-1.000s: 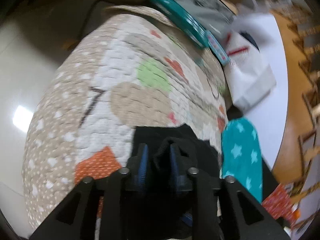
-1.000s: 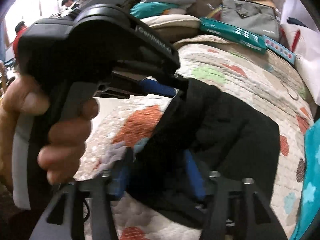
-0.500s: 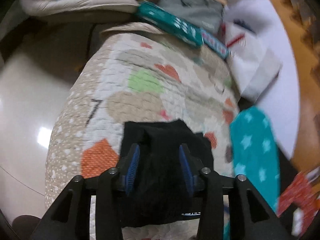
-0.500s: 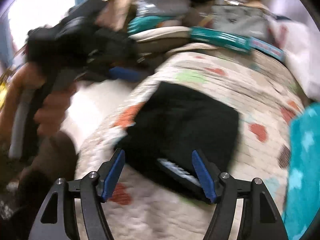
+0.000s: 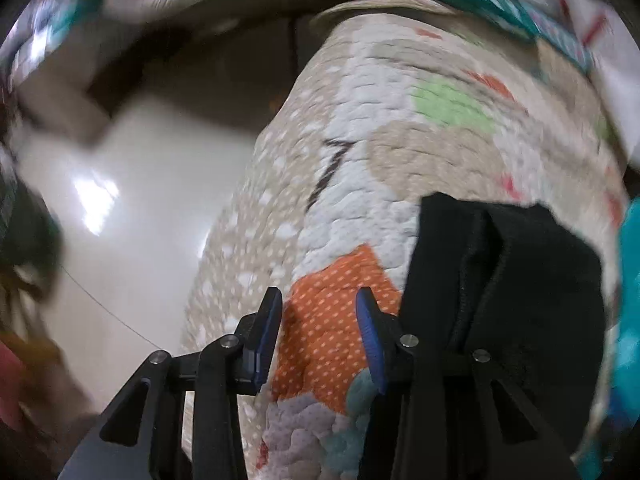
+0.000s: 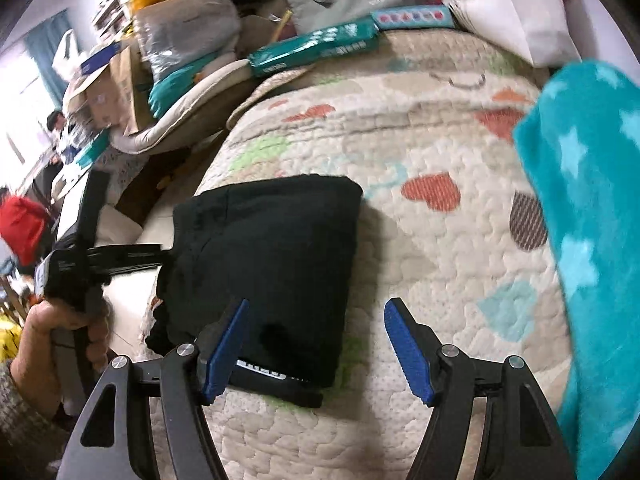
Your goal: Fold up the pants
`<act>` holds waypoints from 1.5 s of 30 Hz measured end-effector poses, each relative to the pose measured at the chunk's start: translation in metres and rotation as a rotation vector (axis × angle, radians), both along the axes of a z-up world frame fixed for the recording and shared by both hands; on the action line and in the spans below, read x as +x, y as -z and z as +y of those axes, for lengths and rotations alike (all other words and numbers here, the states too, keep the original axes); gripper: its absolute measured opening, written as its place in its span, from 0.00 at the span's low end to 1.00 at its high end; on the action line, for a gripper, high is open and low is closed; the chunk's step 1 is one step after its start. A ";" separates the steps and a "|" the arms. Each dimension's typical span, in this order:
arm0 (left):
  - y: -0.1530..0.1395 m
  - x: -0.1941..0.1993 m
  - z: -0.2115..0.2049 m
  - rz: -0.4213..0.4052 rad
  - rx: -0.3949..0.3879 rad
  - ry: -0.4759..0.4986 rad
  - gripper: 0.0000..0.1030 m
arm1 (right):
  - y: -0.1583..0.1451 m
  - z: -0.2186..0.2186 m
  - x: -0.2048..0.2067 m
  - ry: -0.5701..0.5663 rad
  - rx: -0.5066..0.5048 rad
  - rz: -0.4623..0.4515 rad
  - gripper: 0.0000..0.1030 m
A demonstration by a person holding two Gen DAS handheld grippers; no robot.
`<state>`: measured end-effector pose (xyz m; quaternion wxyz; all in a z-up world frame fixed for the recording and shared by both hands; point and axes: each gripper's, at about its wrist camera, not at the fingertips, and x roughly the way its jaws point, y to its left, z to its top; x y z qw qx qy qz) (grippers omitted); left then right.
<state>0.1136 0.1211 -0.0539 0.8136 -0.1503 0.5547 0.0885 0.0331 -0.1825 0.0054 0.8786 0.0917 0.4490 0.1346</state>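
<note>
The black pants (image 6: 272,248) lie folded into a compact rectangle on the patchwork quilt (image 6: 420,128). My right gripper (image 6: 318,304) hovers open over their near right corner, and its left finger (image 6: 224,340) overlaps the cloth while the pads hold nothing. My left gripper (image 5: 318,294) is off the pants (image 5: 520,280), just to their left, above an orange patch of the quilt (image 5: 400,160). Its jaws are closing with only quilt showing between them. In the right wrist view a hand (image 6: 60,332) grips the left tool's handle (image 6: 76,276) at the pants' left edge.
A teal blanket with white stars (image 6: 592,200) lies along the quilt's right side. Teal boxes (image 6: 316,46), bags and a white bag (image 6: 520,8) crowd the far edge. Left of the quilt the surface drops to a glossy pale floor (image 5: 140,220).
Both grippers have let go of the black pants, which now lie flat. The left gripper has slid off them to the left. The right gripper has pulled back and to the right.
</note>
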 end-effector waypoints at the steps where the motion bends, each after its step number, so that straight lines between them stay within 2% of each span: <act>1: 0.000 -0.003 0.007 0.001 -0.027 -0.029 0.36 | 0.001 -0.004 0.001 0.013 0.007 0.004 0.73; 4: -0.018 -0.018 0.017 -0.057 -0.087 -0.070 0.36 | -0.002 -0.010 0.002 0.034 0.021 -0.001 0.73; 7: -0.047 -0.025 -0.004 -0.152 -0.093 0.010 0.37 | -0.002 -0.010 0.005 0.044 0.026 0.006 0.73; 10: -0.055 -0.023 -0.028 -0.178 -0.107 0.090 0.45 | 0.002 -0.009 0.005 0.045 0.042 0.035 0.73; 14: -0.040 -0.019 -0.035 -0.191 -0.239 0.116 0.51 | -0.001 -0.008 0.006 0.042 0.043 0.053 0.73; 17: -0.029 -0.021 -0.035 -0.216 -0.364 0.116 0.65 | -0.005 -0.007 0.014 0.043 0.049 0.071 0.76; 19: -0.030 -0.020 -0.038 -0.226 -0.367 0.117 0.69 | -0.004 -0.005 0.025 0.048 0.063 0.099 0.77; 22: -0.024 -0.012 -0.037 -0.210 -0.263 0.095 0.71 | 0.005 -0.003 0.047 0.053 0.096 0.159 0.79; 23: -0.021 -0.011 -0.034 -0.200 -0.253 0.085 0.71 | 0.007 -0.003 0.053 0.063 0.096 0.168 0.79; 24: -0.014 -0.010 -0.030 -0.181 -0.263 0.077 0.73 | 0.011 -0.004 0.058 0.072 0.095 0.175 0.79; 26: 0.001 -0.007 -0.025 -0.142 -0.331 0.070 0.75 | 0.022 -0.008 0.071 0.090 0.113 0.196 0.79; 29: 0.011 -0.009 -0.027 -0.144 -0.413 0.087 0.83 | 0.043 -0.017 0.084 0.120 0.235 0.247 0.79; 31: 0.011 -0.008 -0.037 -0.147 -0.417 0.139 0.85 | 0.058 -0.020 0.092 0.126 0.350 0.284 0.79; 33: 0.008 -0.006 -0.055 -0.133 -0.368 0.207 0.85 | 0.067 -0.018 0.098 0.112 0.417 0.300 0.79; 34: 0.007 -0.005 -0.063 -0.126 -0.329 0.233 0.82 | 0.068 -0.016 0.101 0.102 0.427 0.289 0.72; 35: 0.004 -0.004 -0.072 -0.124 -0.291 0.269 0.63 | 0.069 -0.012 0.103 0.081 0.436 0.300 0.53; 36: 0.003 -0.005 -0.076 -0.125 -0.293 0.287 0.43 | 0.070 -0.008 0.104 0.073 0.435 0.317 0.47; 37: -0.001 -0.006 -0.078 -0.130 -0.295 0.288 0.41 | 0.064 -0.005 0.102 0.063 0.414 0.300 0.43; 38: -0.004 -0.007 -0.078 -0.137 -0.293 0.286 0.35 | 0.059 -0.002 0.100 0.041 0.398 0.289 0.32; 39: -0.007 -0.008 -0.078 -0.140 -0.294 0.285 0.33 | 0.053 0.001 0.099 0.023 0.379 0.275 0.28; 43: -0.014 -0.002 -0.071 -0.148 -0.329 0.262 0.33 | 0.014 0.022 0.100 -0.047 0.265 0.176 0.25; 45: -0.017 0.008 -0.064 -0.152 -0.354 0.241 0.32 | 0.004 0.027 0.109 -0.061 0.241 0.154 0.25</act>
